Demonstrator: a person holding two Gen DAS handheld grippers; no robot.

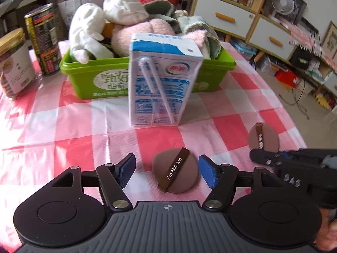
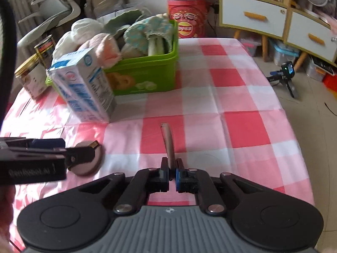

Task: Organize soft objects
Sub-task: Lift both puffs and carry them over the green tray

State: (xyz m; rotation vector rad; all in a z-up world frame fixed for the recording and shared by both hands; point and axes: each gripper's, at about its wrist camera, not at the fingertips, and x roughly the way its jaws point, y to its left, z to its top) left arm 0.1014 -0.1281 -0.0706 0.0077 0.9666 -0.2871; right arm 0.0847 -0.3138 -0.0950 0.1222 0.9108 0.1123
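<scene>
While my right gripper (image 2: pixel 172 169) is clenched on the edge of one brown powder puff (image 2: pixel 167 141), holding it on edge above the checked tablecloth (image 2: pixel 231 109), my left gripper (image 1: pixel 167 169) stands released, its blue pads (image 1: pixel 207 174) either side of the second powder puff (image 1: pixel 175 170), the one with the "I'm Milk tea" ribbon, which lies flat on the cloth near me. I judge the step in hand to be closing on that puff. To do it well I would lower until the pads bracket its rim, then squeeze gently, since the sponge will squash and could slip out. The green tub (image 1: pixel 75 71), already heaped with plush toys (image 1: pixel 88 33), sits at the far side, and the milk carton (image 1: pixel 162 80) stands between it and me, so I should lift high and pass to one side of the carton.
</scene>
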